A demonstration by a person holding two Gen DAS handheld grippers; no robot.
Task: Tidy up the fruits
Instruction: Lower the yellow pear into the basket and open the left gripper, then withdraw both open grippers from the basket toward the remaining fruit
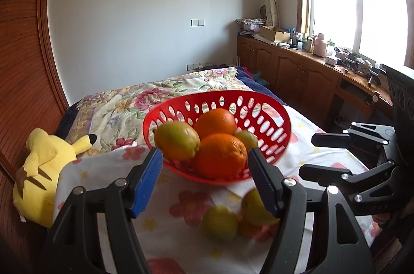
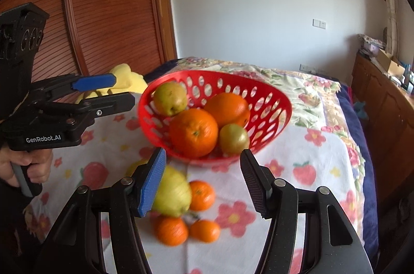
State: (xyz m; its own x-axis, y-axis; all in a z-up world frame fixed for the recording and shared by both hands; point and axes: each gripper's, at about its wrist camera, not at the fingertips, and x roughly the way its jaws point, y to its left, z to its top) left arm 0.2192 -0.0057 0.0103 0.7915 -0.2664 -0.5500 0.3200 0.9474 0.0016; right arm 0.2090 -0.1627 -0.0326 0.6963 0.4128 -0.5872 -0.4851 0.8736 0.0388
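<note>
The left gripper [image 1: 205,179] and the right gripper [image 2: 203,182] both stand spread and pinch nothing. At frame centre the red basket [image 2: 269,103] holds oranges [image 2: 194,133] and pears [image 2: 170,98]; more fruit [image 2: 186,212] lies below it on the cloth [image 2: 310,144].

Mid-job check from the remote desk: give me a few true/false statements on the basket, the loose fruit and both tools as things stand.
1. The red basket holds two oranges and two greenish fruits. True.
2. The basket is empty. False: four fruits lie in it, including the front orange.
3. Three small oranges lie loose on the cloth, in front of the basket. True: one, another, a third, beside a yellow-green fruit.
4. The right tool is clamped on an orange. False: its jaws stand apart, nothing between the pads.
5. The left tool carries a pear. False: its jaws are open and empty.
6. A yellow plush toy lies left of the basket. True.
</note>
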